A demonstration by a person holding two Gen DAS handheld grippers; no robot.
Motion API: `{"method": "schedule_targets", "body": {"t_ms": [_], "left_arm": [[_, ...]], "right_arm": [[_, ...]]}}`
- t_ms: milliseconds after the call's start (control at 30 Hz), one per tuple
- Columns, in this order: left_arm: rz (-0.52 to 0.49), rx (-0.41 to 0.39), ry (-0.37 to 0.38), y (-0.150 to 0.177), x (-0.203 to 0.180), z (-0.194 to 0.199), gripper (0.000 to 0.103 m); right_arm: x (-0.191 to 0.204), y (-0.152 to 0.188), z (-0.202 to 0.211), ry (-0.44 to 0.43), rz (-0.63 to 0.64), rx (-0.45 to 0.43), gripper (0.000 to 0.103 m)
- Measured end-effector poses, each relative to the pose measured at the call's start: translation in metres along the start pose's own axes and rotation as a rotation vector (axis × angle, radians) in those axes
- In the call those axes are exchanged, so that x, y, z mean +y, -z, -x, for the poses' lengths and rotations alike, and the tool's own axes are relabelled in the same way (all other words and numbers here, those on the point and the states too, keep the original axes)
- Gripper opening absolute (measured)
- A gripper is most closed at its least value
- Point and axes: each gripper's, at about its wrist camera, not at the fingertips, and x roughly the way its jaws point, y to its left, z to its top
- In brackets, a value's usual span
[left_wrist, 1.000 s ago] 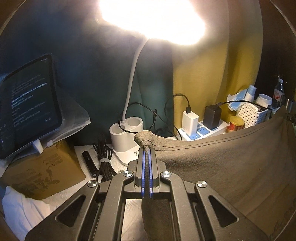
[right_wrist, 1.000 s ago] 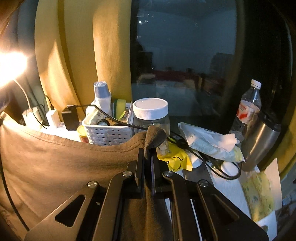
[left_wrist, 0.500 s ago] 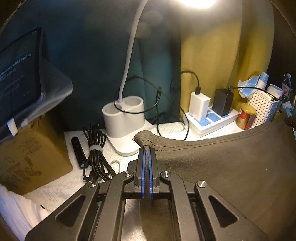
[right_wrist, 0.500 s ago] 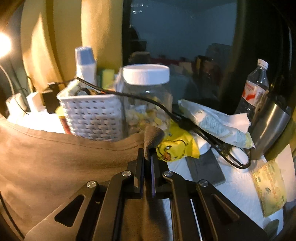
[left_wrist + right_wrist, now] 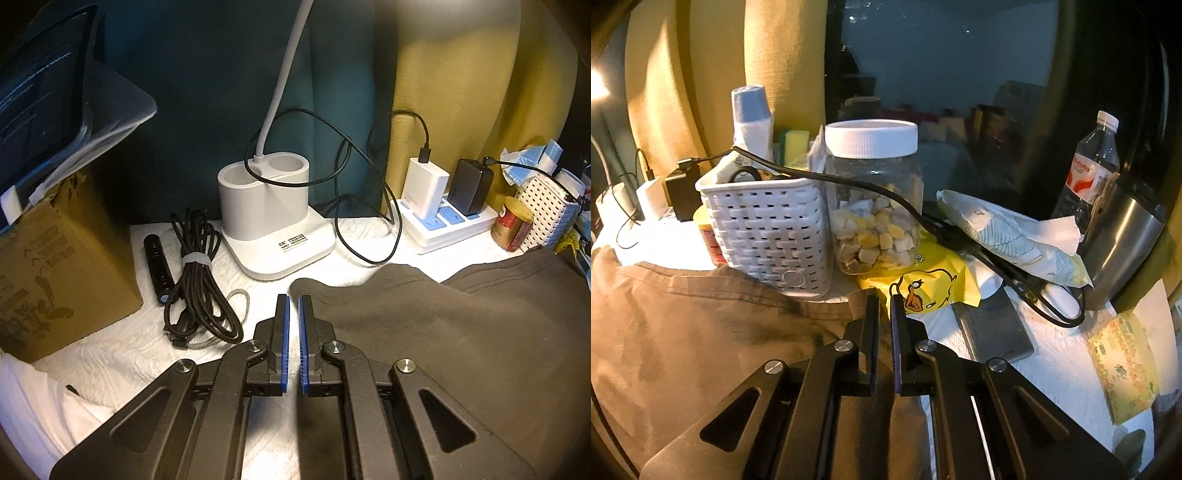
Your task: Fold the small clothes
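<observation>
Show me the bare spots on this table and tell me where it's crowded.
Free: the white cover in front of the cardboard box and the coiled cable; another patch between the grey slab and the tissue pack. Crowded: the back edge, with lamp base, power strip, basket and jar.

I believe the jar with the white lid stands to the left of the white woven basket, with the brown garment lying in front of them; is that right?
Not quite: the jar stands to the right of the white woven basket, as the right wrist view shows. The brown garment does lie in front of them.
</observation>
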Motion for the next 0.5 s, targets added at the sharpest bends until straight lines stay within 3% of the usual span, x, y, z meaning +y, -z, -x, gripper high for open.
{"method": "schedule_targets", "body": {"t_ms": [133,200,233,267,500], "left_arm": [[0.006,-0.008,0.011,0.003,0.001,0.009,0.01],[0.013,-0.015,0.02,0.004,0.001,0.015,0.055],[0.026,-0.024,0.032,0.005,0.002,0.019,0.064],[0.044,-0.035,0.045,0.006,0.004,0.024,0.068],[0.047,-0.047,0.051,0.016,0.004,0.049,0.068]], "right_arm": [[0.0,0.002,0.012,-0.006,-0.002,0.005,0.006],[0.001,0.005,0.018,-0.012,-0.005,0.009,0.006],[0.001,0.007,0.023,-0.014,-0.004,0.012,0.006],[0.002,0.009,0.026,-0.015,-0.003,0.014,0.006],[0.002,0.024,0.051,-0.025,-0.021,0.021,0.007]]}}
